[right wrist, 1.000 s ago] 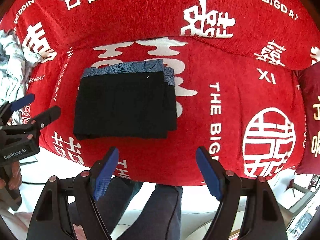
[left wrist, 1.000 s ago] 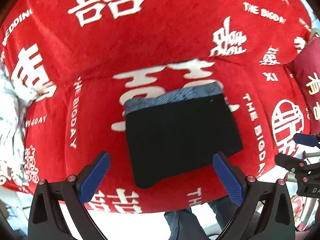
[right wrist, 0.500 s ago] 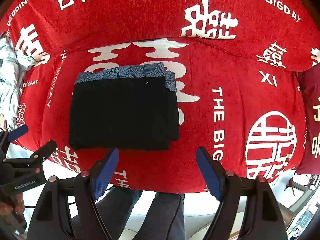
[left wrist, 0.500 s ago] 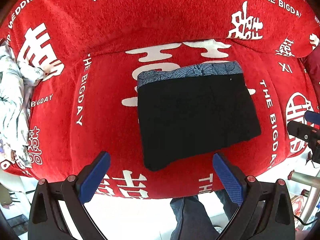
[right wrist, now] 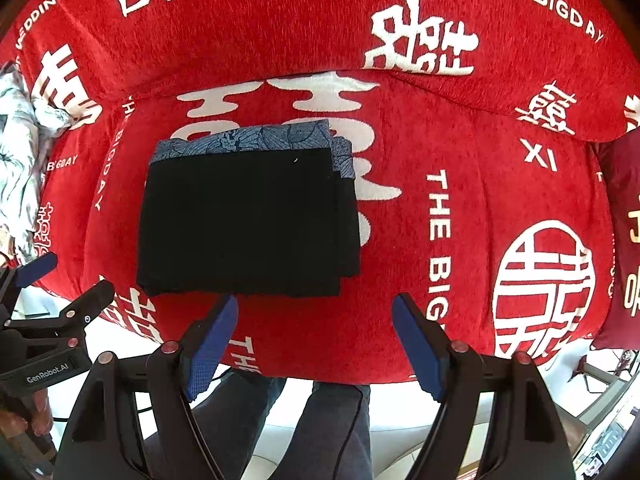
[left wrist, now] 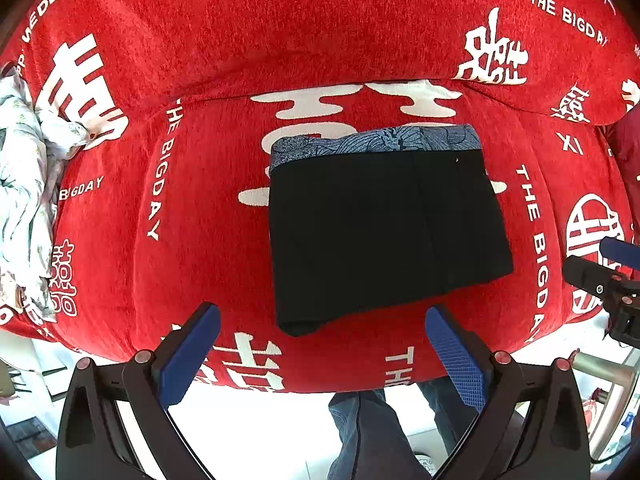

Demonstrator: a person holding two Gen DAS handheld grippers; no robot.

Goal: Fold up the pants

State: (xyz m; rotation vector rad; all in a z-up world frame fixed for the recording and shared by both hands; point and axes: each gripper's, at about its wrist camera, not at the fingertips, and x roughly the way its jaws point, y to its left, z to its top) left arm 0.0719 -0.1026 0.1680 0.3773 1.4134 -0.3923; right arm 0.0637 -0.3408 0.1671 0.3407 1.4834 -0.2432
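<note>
- On the red sofa seat (left wrist: 192, 208), middle of the cushion: pants (left wrist: 384, 232) lie as a flat folded block, near edge close to the seat's front lip.
- Left gripper (left wrist: 324, 344) hangs above the front lip, jaws released and wide, nothing between them; pants sit just beyond.
- Right gripper (right wrist: 316, 336) likewise, jaws spread, empty, near the pants' near edge but not touching.
- Risk: block sits near the front lip, so a careless nudge or drag by either gripper could pull it off the seat toward the person's legs (right wrist: 320, 432).
- Risk: layers on the right side are stepped, not flush; pinching only the top layer would peel the fold open.
- Risk: the plush cover may catch the bottom layer if the block is slid.
- Look: black cloth, rectangular, several layers; blue patterned band (right wrist: 248, 138) shows along the far edge; one near corner bulges a bit; fold looks about done.
- Pale crumpled cloth (left wrist: 24, 184) lies far left, well apart.
</note>
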